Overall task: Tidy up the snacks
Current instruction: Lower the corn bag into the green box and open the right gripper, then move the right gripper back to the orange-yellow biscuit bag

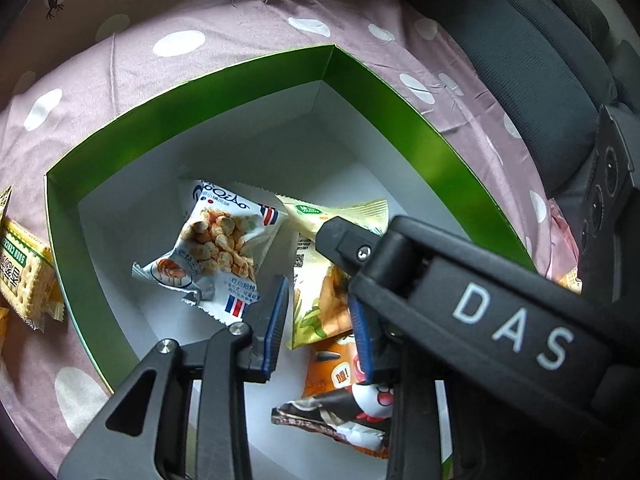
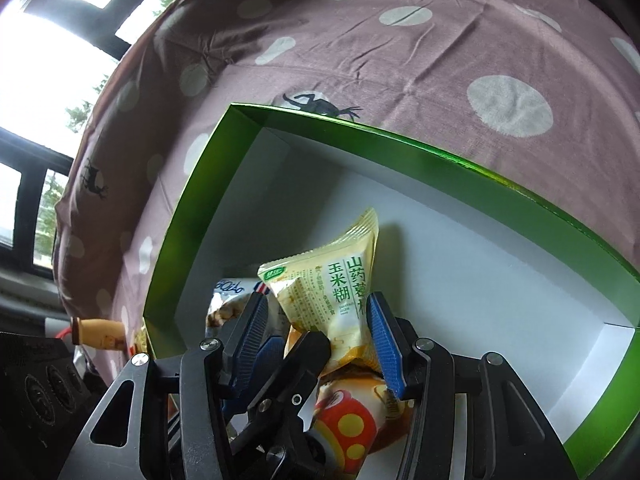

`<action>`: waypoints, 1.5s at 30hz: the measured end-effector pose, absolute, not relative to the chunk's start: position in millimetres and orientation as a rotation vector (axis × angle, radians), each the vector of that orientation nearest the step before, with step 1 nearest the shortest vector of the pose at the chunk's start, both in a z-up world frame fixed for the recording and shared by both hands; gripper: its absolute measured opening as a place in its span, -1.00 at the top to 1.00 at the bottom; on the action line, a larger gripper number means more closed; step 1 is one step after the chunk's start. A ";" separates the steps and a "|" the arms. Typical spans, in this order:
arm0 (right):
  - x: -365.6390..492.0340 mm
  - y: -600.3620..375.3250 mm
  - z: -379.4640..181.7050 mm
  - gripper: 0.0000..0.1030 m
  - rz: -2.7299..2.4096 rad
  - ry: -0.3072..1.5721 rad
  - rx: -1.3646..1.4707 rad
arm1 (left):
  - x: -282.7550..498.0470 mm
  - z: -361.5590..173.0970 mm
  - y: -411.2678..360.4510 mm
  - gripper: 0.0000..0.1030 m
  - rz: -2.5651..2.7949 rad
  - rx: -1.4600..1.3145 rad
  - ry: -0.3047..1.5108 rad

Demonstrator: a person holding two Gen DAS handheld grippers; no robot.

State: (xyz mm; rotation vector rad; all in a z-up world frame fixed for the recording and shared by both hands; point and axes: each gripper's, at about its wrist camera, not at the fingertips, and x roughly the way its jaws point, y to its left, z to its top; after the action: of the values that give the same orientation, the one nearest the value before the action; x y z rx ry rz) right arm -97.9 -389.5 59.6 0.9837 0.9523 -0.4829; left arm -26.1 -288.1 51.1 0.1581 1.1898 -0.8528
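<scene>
**Both grippers down in the green box**

Landmark: box (image 1: 192,120), green walls, white floor, on the dotted cloth (image 1: 240,20). Inside it, a white-blue pack (image 1: 216,248) with tricolour flags; a yellow pack (image 2: 340,292) reading "玉米糊"; an orange pack (image 1: 332,364). Outside the box's left wall, crackers (image 1: 24,268), label "SODA CRACKER" only partly legible. My left gripper (image 1: 320,320) tilts steeply down, jaws apart, nothing pinched. My right gripper (image 2: 320,328), marked "DAS", straddles the yellow pack; can't tell if its pads press.
</scene>
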 end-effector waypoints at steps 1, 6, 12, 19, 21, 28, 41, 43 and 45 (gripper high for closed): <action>-99.2 -390.4 58.5 -0.03 -0.491 0.951 0.990 | -25.8 50.3 -288.7 0.36 -0.849 0.162 1.194; -101.1 -394.2 56.8 -0.15 -0.532 0.947 0.997 | -22.3 48.6 -289.9 0.30 -0.849 0.163 1.205; -104.5 -393.4 66.7 -0.16 -0.494 0.907 0.979 | -32.5 69.5 -266.1 0.26 -0.889 0.060 1.163; -117.5 -387.4 90.7 -0.35 -0.562 0.805 0.926 | -35.0 113.7 -196.2 -0.05 -0.805 -0.021 1.041; -115.7 -382.9 94.7 -0.35 -0.575 0.803 0.903 | -37.9 123.8 -169.5 -0.12 -0.758 -0.041 1.004; -98.2 -347.8 113.9 -0.53 -0.521 0.789 0.746 | -48.7 132.0 -61.9 -0.60 -0.482 -0.142 0.889; -62.4 -249.7 136.0 -0.60 -0.328 0.779 0.390 | -25.1 74.3 49.5 -0.62 -0.112 -0.302 0.941; -59.2 -239.3 134.9 -0.60 -0.310 0.782 0.371 | -21.2 67.3 50.6 -0.62 -0.076 -0.268 0.954; -56.1 -231.1 132.0 -0.62 -0.267 0.776 0.382 | -15.2 58.8 48.0 -0.63 -0.034 -0.210 0.972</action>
State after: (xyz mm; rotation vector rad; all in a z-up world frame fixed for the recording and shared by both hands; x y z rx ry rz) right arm -56.1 -231.1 132.0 0.3816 0.7764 -0.2672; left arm -15.2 48.0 58.8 -0.2098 0.9716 -0.0344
